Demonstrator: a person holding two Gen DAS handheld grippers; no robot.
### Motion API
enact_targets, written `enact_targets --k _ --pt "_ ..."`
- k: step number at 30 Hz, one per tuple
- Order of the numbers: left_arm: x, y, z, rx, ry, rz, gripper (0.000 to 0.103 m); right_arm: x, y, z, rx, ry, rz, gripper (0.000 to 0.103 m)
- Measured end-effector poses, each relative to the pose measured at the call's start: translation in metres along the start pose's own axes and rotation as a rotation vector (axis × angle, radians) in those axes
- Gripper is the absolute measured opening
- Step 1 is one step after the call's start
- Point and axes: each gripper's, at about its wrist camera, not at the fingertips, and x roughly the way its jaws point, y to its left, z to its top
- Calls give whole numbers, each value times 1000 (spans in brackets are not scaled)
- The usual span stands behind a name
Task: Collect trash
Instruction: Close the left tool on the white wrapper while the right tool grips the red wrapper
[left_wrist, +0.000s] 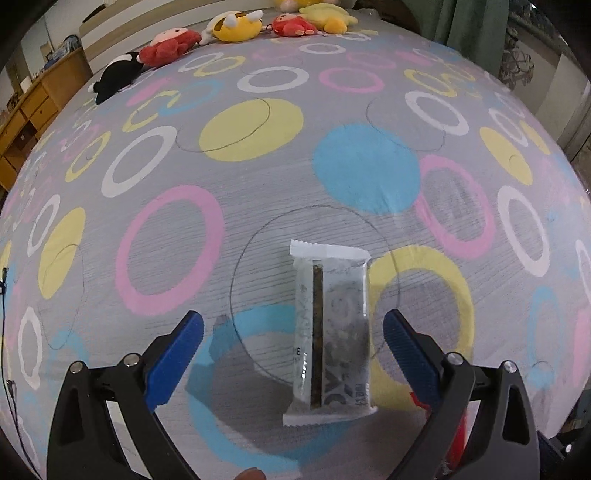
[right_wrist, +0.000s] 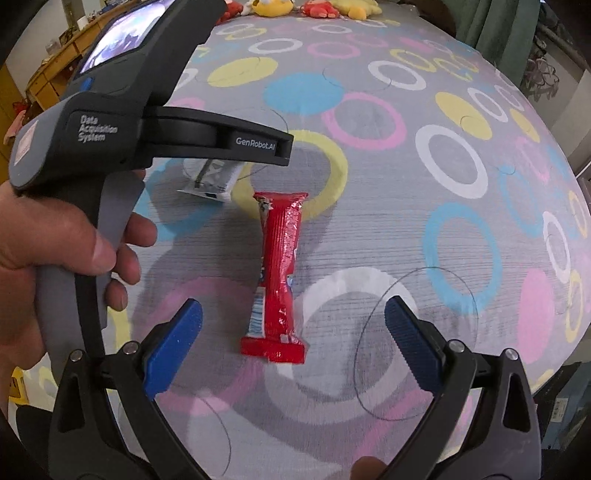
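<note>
Currently your left gripper (left_wrist: 293, 328) stands spread over the white wrapper (left_wrist: 330, 332); your right gripper (right_wrist: 293, 321), likewise spread, straddles the red wrapper (right_wrist: 279, 273).

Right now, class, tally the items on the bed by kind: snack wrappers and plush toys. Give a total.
Snack wrappers: 2, the white wrapper and the red wrapper.
Plush toys: 5 in the left view, starting with the black plush.
Total: 7.
</note>
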Motion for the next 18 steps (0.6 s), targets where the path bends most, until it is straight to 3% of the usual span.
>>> enact_targets --k 9,12,16,18 --pt "13 2 -3 3 5 -2 92 31 -3 -4 12 48 -4 92" --pt "12 0 -2 1 -2 -10 86 34 -1 -3 5 41 -18 89" --pt "7 -8 -1 18 -28 -16 65 33 -1 1 7 31 -27 63" --pt "7 -8 -1 13 -33 -17 64 32 1 2 -3 30 -27 55"
